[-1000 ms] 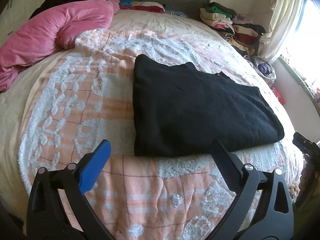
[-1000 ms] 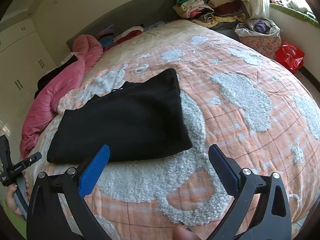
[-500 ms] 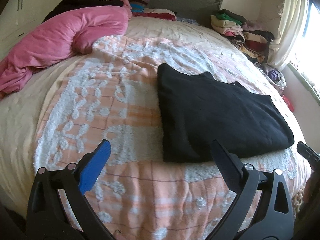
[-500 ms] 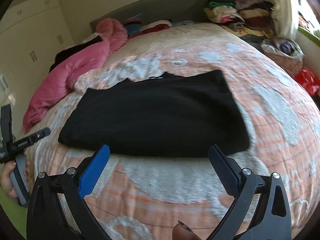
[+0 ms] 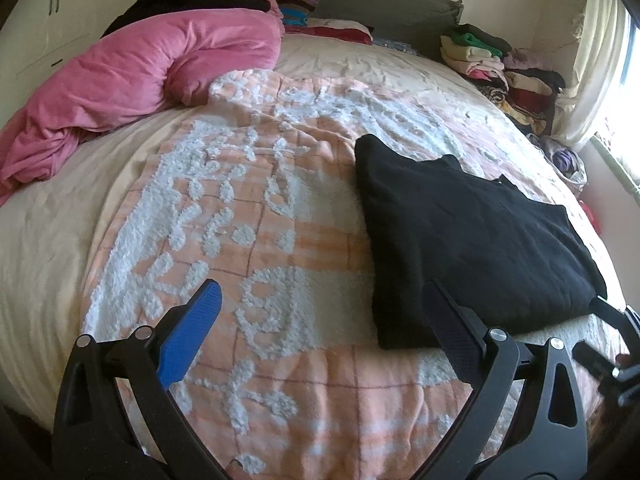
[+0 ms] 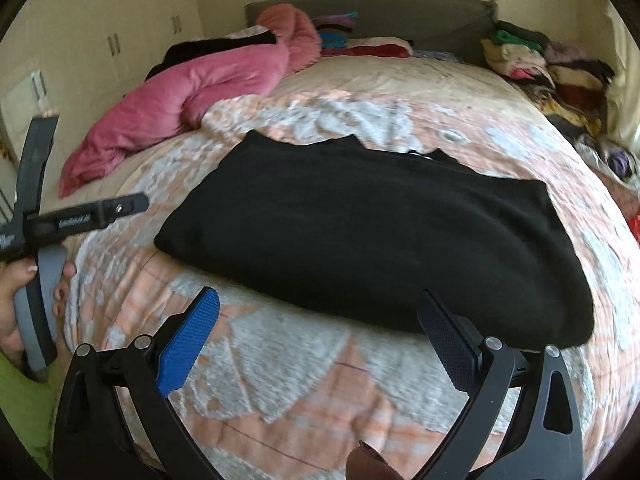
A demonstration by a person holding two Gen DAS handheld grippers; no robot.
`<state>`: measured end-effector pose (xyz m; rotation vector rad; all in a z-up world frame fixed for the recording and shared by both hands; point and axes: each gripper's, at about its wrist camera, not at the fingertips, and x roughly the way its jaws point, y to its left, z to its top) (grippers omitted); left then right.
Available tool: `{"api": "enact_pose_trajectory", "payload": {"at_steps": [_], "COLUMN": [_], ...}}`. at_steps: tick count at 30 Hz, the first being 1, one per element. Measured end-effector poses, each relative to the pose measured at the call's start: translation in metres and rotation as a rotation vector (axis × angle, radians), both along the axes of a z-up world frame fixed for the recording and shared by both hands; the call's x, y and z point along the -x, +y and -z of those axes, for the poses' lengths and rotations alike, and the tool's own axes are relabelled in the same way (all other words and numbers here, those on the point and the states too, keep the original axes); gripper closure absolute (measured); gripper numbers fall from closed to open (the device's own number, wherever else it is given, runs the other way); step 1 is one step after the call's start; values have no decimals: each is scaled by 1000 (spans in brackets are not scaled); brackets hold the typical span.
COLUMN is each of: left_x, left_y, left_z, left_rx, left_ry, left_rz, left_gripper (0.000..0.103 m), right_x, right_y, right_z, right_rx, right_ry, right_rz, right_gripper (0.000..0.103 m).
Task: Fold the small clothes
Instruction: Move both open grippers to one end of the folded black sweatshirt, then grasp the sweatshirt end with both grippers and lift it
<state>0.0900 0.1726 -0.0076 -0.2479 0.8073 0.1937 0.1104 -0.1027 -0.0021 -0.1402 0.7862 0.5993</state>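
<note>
**A:** Where is the black garment [image 5: 460, 236], and why does it lie that way?

**B:** It lies flat on the peach-and-white chenille blanket [image 5: 256, 248] that covers the bed, toward the person's right half of it. It looks already doubled — one thick, rounded edge faces the person and a neckline notch shows at the far edge. I judge it is laid square so that one more fold can go across it.

**A:** And the grippers?

**B:** The left gripper [image 5: 320, 320] has its jaws wide apart and holds nothing; it hovers over bare blanket, with its dark finger drawn over the garment's near left corner. The right gripper [image 6: 320, 320] is just as wide and just as empty, near the thick front edge. I take the spread jaws as readiness to pinch that edge, one tool toward each end.

**A:** What does one view give that the other lacks?

**B:** The right wrist view shows the garment nearly whole across the middle, and at its left border the person's hand [image 6: 18, 300] wrapped round the other tool's grey handle — the left view shows no hand. It is somewhat blurred, though. The left wrist view is sharper and shows more of the open blanket, the pink duvet [image 5: 132, 76] bunched at the far left, the stack of folded clothes [image 5: 500, 68] by the curtain, and a sliver of the right tool at its right border.
</note>
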Motion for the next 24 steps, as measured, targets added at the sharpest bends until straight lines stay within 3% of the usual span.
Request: {"api": "enact_pose_trajectory", "payload": {"at_steps": [11,24], "left_x": [-28,-65], "left_y": [6,8], "left_z": [3,11], "left_rx": [-17,-55], "left_ry": [18,64], "left_rz": [14,22], "left_gripper": [10,10], "right_x": [5,-2], "right_y": [62,129], "right_z": [17,56], "right_rx": [118,362], "right_ry": [-54,-241], "right_rz": [-112,-166], "right_gripper": [4,4]}}
